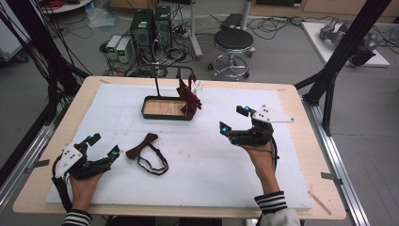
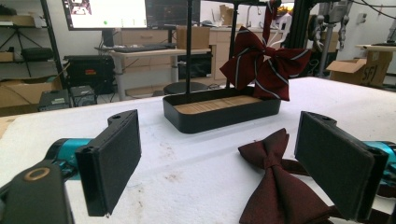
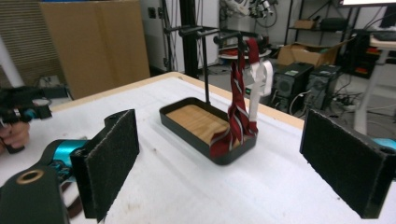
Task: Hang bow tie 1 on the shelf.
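Note:
A dark red bow tie (image 1: pixel 142 145) with a black strap lies flat on the white mat, left of centre; it lies close in front of the jaws in the left gripper view (image 2: pixel 275 186). A striped red bow tie (image 1: pixel 190 98) hangs from the black rack over the tray (image 1: pixel 165 115), and shows too in the left gripper view (image 2: pixel 261 65) and the right gripper view (image 3: pixel 237 112). My left gripper (image 1: pixel 104 147) is open, just left of the flat bow tie. My right gripper (image 1: pixel 234 119) is open above the mat, right of the tray, holding nothing.
The black stand has a wood-lined tray (image 3: pixel 198 122) and a rail on top. The white mat (image 1: pixel 207 155) covers most of the wooden table (image 1: pixel 308 155). Beyond the table stand a stool (image 1: pixel 233 44), computers and cables on the floor.

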Motion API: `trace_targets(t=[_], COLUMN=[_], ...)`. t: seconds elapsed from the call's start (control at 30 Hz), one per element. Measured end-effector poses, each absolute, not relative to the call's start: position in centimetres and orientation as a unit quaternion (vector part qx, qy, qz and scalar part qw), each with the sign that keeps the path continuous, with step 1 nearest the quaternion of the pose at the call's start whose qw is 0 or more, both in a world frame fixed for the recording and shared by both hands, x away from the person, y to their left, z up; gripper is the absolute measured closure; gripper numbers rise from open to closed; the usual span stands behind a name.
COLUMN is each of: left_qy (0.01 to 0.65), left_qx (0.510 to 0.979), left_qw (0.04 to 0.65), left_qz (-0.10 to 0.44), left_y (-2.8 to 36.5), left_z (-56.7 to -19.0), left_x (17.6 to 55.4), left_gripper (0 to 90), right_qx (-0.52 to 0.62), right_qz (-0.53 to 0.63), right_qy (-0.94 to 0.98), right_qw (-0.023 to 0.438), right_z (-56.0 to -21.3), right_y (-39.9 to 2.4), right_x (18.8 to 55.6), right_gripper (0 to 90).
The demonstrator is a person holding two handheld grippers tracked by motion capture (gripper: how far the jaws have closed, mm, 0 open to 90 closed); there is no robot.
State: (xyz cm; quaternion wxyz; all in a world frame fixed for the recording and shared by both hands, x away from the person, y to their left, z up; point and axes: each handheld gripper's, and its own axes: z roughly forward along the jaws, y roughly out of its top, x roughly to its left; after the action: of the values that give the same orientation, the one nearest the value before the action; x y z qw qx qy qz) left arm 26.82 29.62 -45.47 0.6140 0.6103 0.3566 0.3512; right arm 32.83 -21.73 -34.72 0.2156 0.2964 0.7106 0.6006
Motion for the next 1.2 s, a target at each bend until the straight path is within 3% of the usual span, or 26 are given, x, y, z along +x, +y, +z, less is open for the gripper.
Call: trace_targets(t=[0.7,1.2], left_qy=[0.356,0.358], left_qx=[0.611,0.612], left_qw=[0.614,0.613], left_qz=[0.351,0.348], left_y=[29.6,29.7], left_z=[-45.5,-45.4], left_x=[26.8,26.9], left_gripper=[15.0,15.0], right_qx=[0.326,0.325], right_qz=[0.619,0.611], right_qy=[0.673,0.674], right_qw=[0.243,0.257], right_z=[-40.9,-40.7], right_y=[-25.0,-25.1], right_x=[28.1,27.4], right_gripper=[10.9,10.9])
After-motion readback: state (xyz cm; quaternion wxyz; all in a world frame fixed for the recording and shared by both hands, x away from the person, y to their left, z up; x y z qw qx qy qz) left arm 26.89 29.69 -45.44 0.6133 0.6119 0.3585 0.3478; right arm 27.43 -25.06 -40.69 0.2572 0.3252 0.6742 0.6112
